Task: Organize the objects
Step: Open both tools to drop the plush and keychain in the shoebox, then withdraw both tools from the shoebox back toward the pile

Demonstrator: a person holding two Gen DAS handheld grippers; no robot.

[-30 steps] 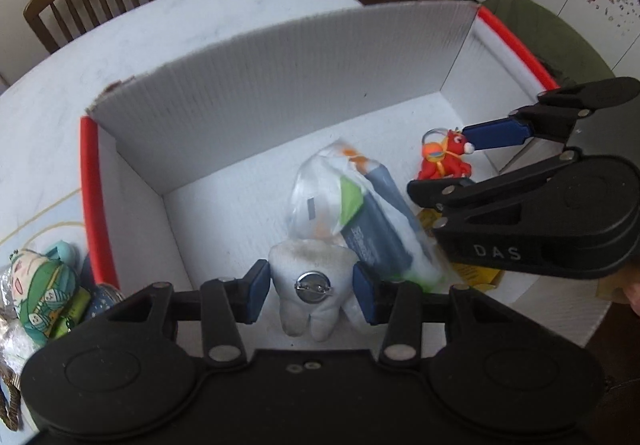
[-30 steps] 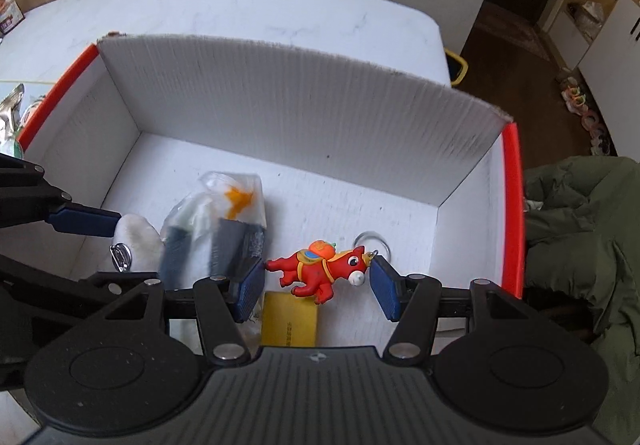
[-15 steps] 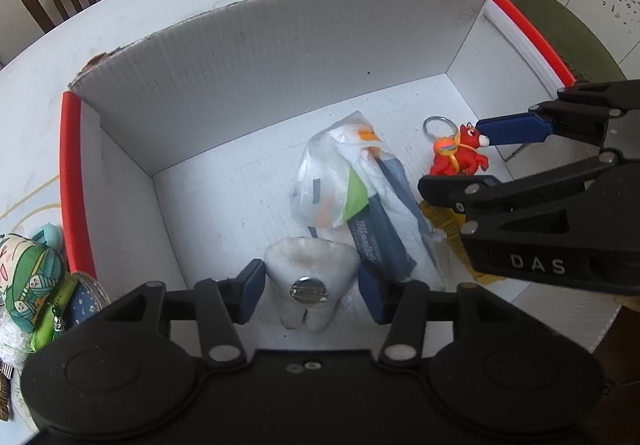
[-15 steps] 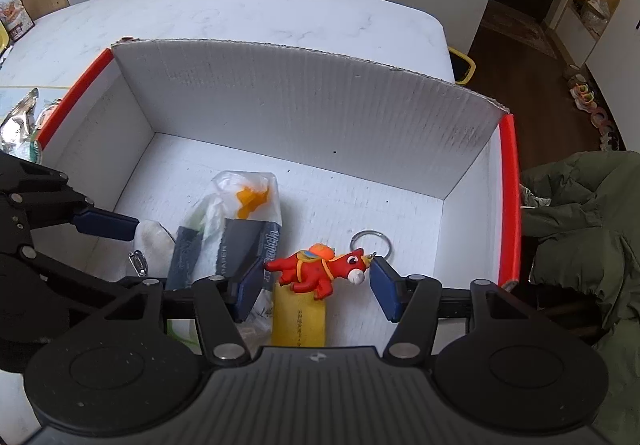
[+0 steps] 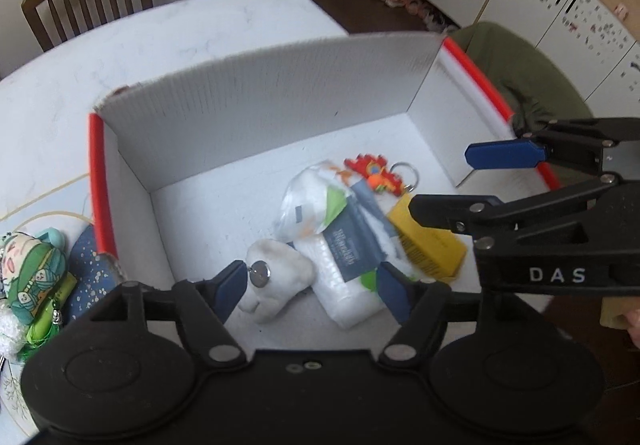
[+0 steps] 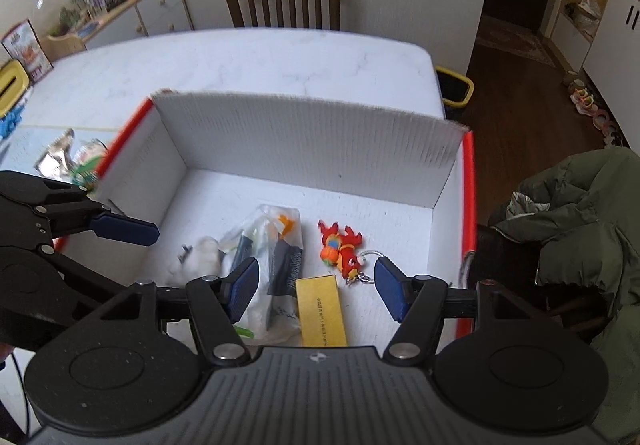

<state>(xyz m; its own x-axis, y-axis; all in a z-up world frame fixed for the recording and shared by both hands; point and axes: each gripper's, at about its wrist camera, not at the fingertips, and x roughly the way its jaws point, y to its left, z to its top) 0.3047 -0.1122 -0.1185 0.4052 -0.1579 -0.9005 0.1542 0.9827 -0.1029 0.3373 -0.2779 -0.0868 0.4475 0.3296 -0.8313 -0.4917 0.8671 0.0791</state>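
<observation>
Left wrist view showed your left hand-held gripper (image 5: 310, 287) with its fingers spread wide and empty, above the near edge of the white box (image 5: 256, 113) on the table (image 5: 168, 33). Inside the box lay a white plush tooth (image 5: 276, 285), a clear bag of packets (image 5: 336, 233), a yellow box (image 5: 428, 245) and a red toy keychain (image 5: 370, 173), all close together on the floor of the box. Your right hand-held gripper (image 6: 316, 287) was also spread open and held nothing; the red toy keychain lay below it. Outside the box, at its left wall, a green-haired doll (image 5: 34, 273) rested on the table.
</observation>
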